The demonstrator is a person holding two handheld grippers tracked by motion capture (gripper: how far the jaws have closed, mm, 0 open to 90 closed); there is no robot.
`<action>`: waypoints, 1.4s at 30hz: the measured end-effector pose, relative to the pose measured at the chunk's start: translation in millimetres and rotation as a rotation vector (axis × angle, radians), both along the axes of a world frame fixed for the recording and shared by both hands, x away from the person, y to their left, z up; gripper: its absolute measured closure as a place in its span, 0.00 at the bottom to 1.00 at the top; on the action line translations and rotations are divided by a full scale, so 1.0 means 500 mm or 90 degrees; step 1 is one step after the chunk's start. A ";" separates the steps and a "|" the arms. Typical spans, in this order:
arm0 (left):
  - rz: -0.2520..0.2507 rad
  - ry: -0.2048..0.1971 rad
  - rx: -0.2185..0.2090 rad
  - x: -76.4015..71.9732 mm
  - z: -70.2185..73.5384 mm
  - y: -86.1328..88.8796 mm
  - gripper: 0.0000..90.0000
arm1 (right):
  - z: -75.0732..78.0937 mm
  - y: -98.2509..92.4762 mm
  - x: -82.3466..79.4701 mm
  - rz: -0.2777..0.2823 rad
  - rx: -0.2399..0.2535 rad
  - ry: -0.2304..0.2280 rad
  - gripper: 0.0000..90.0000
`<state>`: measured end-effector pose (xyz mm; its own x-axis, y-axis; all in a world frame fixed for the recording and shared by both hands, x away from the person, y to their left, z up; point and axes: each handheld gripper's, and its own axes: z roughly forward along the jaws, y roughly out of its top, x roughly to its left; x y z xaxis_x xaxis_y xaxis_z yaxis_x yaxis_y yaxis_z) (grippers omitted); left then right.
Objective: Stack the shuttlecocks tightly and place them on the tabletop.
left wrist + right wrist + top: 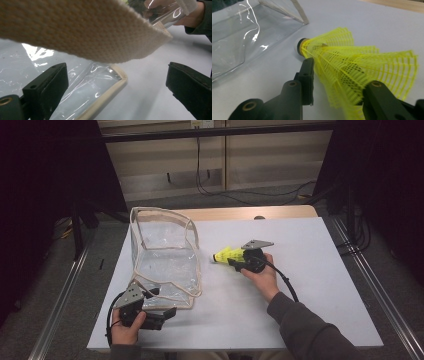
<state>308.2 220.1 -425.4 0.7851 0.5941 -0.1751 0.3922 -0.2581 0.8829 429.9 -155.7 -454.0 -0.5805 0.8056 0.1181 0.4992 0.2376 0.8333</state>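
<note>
Yellow mesh shuttlecock point(352, 72) in right tongs point(337, 85) | left tongs point(117, 87) apart | clear pouch point(165, 255)

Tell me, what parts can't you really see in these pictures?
- Shuttlecock: right gripper view, its skirt is cut off at the bottom edge and behind the jaws; whether the pads press it is unclear.
- Shuttlecock count: high view, too small to tell one from a stack.
- Bag: left gripper view, its strap hides most of it.
- Left gripper: high view, too small to judge its jaws.
</note>
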 end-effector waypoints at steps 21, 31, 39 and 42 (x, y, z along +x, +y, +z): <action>-0.001 -0.002 0.003 0.000 0.000 0.001 0.05 | 0.012 -0.003 0.006 0.014 -0.007 -0.008 0.87; -0.001 -0.002 0.004 0.000 0.000 0.001 0.05 | 0.039 -0.012 -0.009 0.039 0.012 0.001 0.87; -0.002 0.002 0.004 0.005 0.000 -0.001 0.04 | 0.064 -0.030 -0.024 0.051 0.025 0.008 0.87; 0.000 0.001 0.002 0.003 0.000 0.000 0.04 | 0.073 -0.038 -0.030 0.059 0.026 0.009 0.87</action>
<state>309.9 220.1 -425.5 0.7851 0.5944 -0.1743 0.3930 -0.2605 0.8819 415.2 -174.5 -417.7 -0.6507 0.7426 0.1583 0.4879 0.2492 0.8366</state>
